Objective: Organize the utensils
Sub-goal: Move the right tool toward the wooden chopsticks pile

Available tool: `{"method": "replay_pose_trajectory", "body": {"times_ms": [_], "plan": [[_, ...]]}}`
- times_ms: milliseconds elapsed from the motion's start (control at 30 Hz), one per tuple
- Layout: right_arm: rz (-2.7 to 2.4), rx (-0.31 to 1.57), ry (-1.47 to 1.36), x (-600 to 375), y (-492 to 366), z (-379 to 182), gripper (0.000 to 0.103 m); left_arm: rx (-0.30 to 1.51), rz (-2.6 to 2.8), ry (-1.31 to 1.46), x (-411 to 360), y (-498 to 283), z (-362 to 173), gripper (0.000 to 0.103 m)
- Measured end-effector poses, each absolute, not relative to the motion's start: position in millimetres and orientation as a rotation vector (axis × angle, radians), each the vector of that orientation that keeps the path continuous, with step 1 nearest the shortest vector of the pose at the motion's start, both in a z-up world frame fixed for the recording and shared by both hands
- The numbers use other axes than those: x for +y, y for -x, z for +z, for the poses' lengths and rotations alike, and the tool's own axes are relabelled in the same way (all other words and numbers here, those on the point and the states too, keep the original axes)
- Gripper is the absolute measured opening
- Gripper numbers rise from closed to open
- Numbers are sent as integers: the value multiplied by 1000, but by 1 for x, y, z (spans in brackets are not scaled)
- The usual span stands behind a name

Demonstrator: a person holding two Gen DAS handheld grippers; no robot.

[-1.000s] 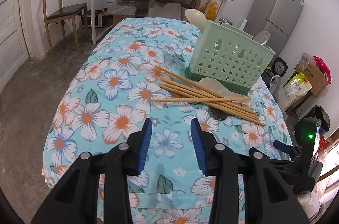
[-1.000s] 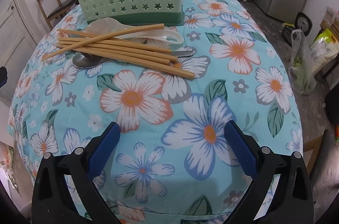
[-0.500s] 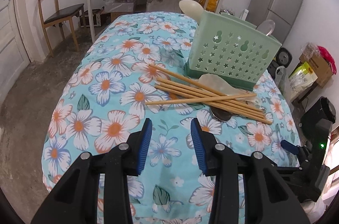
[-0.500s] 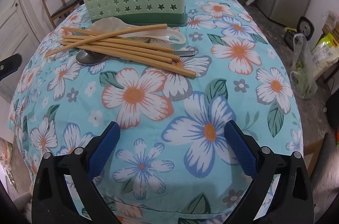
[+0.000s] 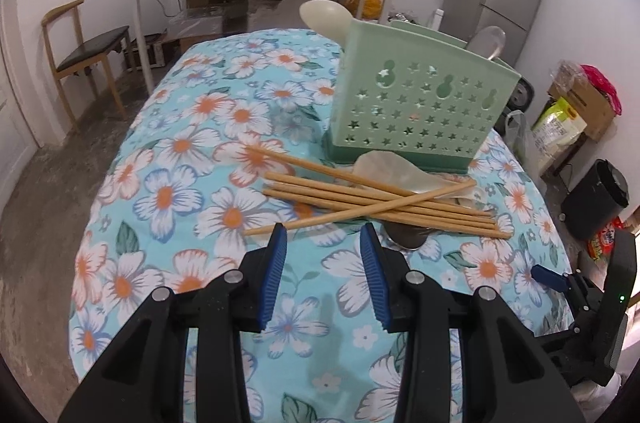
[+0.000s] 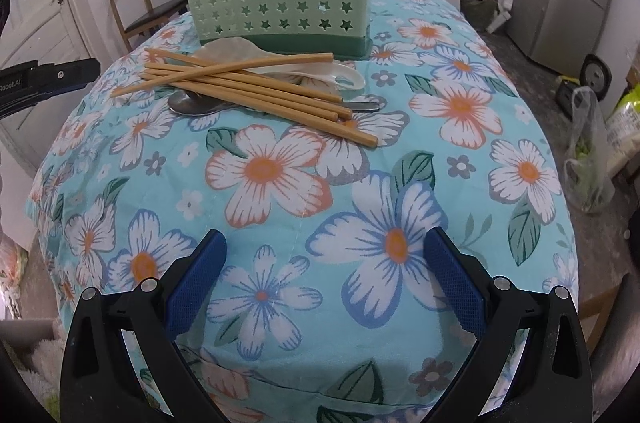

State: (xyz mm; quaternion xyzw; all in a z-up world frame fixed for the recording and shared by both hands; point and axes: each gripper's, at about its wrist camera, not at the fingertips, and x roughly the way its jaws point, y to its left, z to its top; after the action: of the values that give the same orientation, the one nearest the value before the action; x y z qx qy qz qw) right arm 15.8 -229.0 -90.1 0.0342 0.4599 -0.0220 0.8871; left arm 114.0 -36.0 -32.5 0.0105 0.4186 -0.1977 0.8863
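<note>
Loosely heaped, the chopsticks (image 5: 376, 199) lie across two spoons (image 6: 280, 69) on the flowered counter (image 5: 168, 191), just before the green holder (image 5: 420, 111), presumably awaiting sorting. Near them hovers the left tool (image 5: 323, 275), half parted and empty; the right tool (image 6: 324, 283) gapes wide, also empty.

Open flowered tablecloth (image 6: 320, 191) ahead of both grippers, free to cross. Further on, blocked by a heap of chopsticks (image 5: 372, 201) over spoons, hard against the green holder (image 5: 420, 111) standing upright behind.
</note>
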Motion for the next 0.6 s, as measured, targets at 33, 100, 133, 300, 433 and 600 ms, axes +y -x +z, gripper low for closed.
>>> {"method": "replay_pose_trajectory", "body": {"times_ms": [33,100,133,300,433,600], "plan": [[-44,955,-68,-229,-16,-90,95,873,-419,-17,-36,-115,-34,37],[-44,954,-61,-228,-16,-91,95,887,-422,-14,-37,-117,-39,37],[-47,951,-62,-228,-16,-91,95,897,-421,-11,-37,-119,-42,37],[-70,931,-63,-225,-17,-91,95,917,-421,2,-35,-125,-49,37],[-72,929,-67,-225,-20,-91,95,906,-423,2,-33,-128,-47,37],[-58,910,-70,-221,-22,-86,95,878,-438,5,-32,-129,-39,37]]}}
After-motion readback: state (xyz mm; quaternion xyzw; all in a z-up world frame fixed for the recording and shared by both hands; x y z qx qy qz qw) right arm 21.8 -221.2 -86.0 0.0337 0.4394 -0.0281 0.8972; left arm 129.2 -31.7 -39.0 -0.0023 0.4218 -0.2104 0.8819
